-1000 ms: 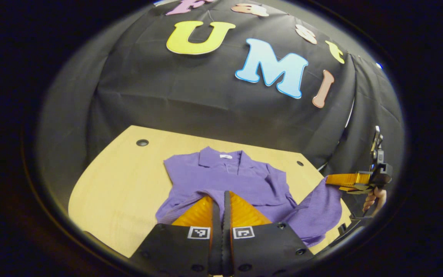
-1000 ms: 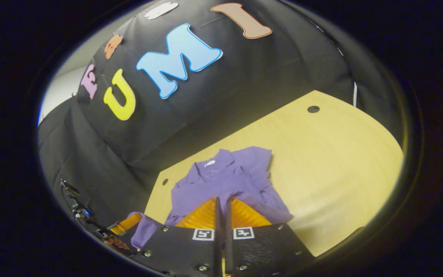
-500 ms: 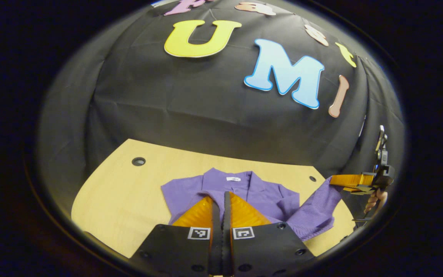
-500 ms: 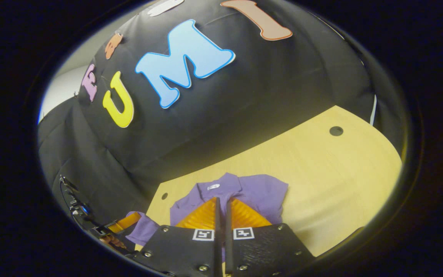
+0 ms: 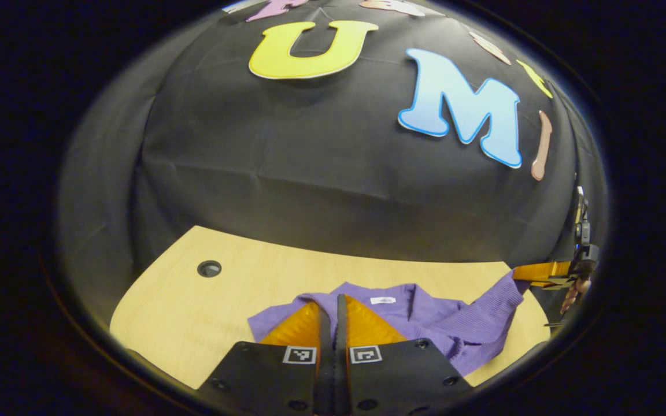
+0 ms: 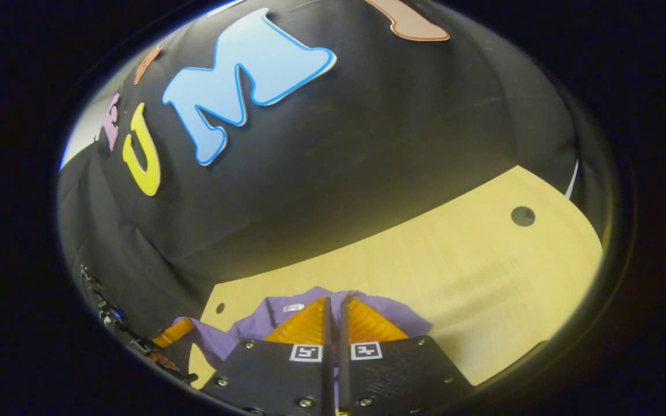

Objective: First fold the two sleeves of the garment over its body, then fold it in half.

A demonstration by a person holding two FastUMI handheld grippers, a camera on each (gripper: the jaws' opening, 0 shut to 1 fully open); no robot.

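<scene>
A purple collared shirt (image 5: 443, 323) lies on the light wooden table (image 5: 194, 312), its collar with a white tag (image 5: 382, 300) toward the wall. My left gripper (image 5: 333, 297) is shut on the shirt's cloth, held over the body close to the collar. At the far right, my right gripper (image 5: 518, 274) pinches another part of the cloth, lifted off the table and stretched taut. In the right gripper view the shirt (image 6: 393, 316) lies under my right gripper (image 6: 333, 299), which is shut; the left gripper (image 6: 185, 326) holds purple cloth at lower left. A hand (image 5: 573, 294) grips the right tool.
The booth's black cloth wall stands just behind the table's far edge. A round hole (image 5: 209, 268) sits near the table's far left corner, another hole (image 6: 522, 216) near the far right. Bare wood lies on both sides of the shirt.
Both grippers have carried the held cloth forward toward the collar. Less of the shirt's body shows and the wall looms closer in both views.
</scene>
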